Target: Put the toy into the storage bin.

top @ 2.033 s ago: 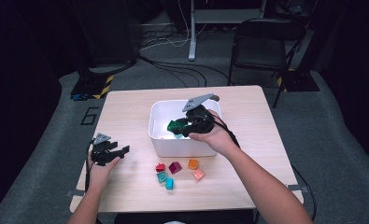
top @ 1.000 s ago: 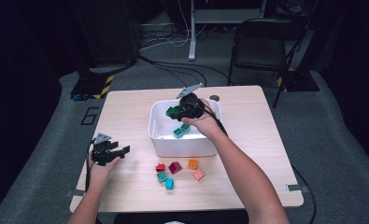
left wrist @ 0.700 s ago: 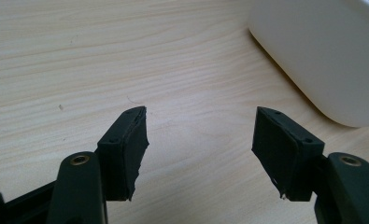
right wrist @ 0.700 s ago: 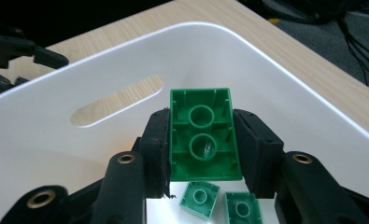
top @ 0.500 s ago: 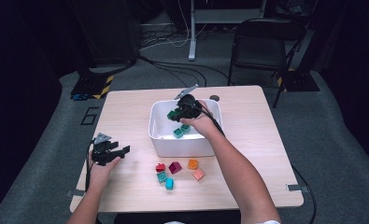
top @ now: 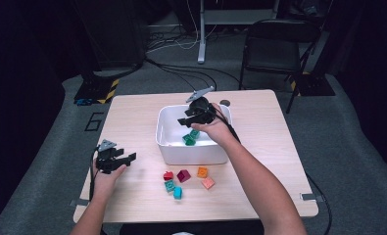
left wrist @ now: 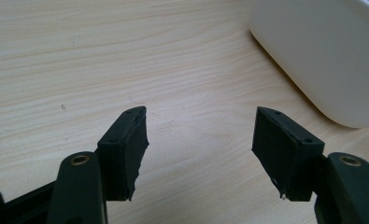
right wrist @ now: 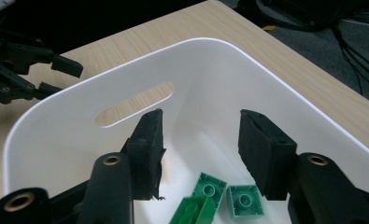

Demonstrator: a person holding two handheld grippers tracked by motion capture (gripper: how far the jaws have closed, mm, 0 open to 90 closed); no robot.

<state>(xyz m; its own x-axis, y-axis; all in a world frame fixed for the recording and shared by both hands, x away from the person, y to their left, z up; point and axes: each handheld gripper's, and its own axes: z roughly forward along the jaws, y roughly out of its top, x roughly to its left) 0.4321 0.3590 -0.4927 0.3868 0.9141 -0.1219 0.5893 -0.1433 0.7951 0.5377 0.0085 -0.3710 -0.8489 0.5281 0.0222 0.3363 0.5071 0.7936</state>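
Right hand-held gripper [right wrist: 198, 149] now wide, empty over white plastic bin [top: 191, 149]; green toy bricks [right wrist: 219, 198] dropped inside since a second ago. Left hand-held gripper [left wrist: 201, 149] wide, idle left of bin. Loose bricks remain.

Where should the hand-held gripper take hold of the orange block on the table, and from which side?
Probably from straight above, closing on two opposite flat side faces of the orange block. It lies flat on the table, and its studded top gives no flat face to pinch. The pink block lies close in front and the white bin behind, so the freer left and right faces seem safest.
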